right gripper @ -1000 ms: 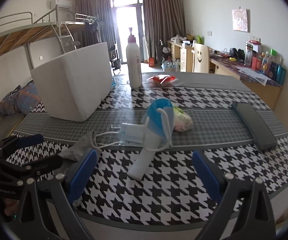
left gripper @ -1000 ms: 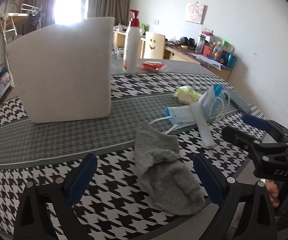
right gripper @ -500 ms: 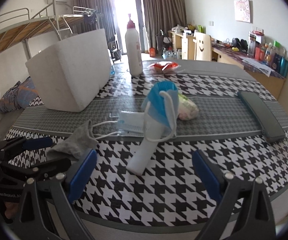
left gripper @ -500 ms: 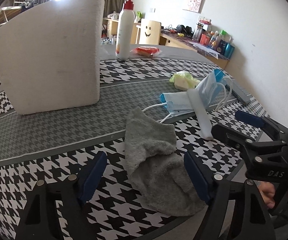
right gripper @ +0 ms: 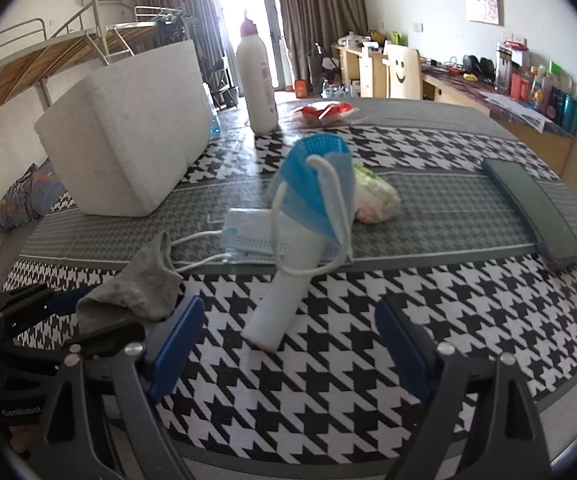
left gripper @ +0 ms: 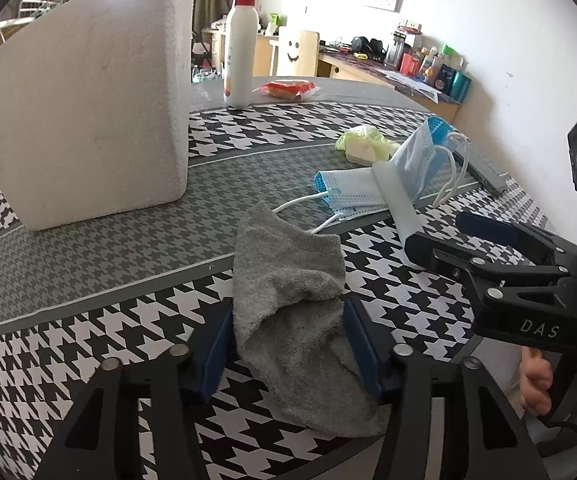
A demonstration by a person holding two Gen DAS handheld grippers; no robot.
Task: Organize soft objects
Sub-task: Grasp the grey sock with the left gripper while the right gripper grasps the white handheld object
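Note:
A grey sock [left gripper: 288,304] lies on the houndstooth table near its front edge. My left gripper [left gripper: 286,344] straddles the sock, its blue pads [left gripper: 218,344] pressed against both sides. The sock also shows in the right wrist view [right gripper: 136,288]. Two blue face masks [left gripper: 388,180] lie over a white tube [left gripper: 394,204] to the right. My right gripper [right gripper: 288,344] is open and empty, just in front of the tube [right gripper: 284,288] and masks [right gripper: 312,196]. It also shows in the left wrist view [left gripper: 476,240].
A white foam box [left gripper: 84,100] stands at the back left. A lotion pump bottle [left gripper: 240,44] and a red packet [left gripper: 288,90] are behind. A yellow-green wrapped item [left gripper: 364,144] lies by the masks. A dark flat remote-like bar [right gripper: 532,208] lies at the right.
My left gripper moved forward over the grey sock and its jaws closed in onto the sock's sides. My right gripper edged closer to the tube and stayed open.

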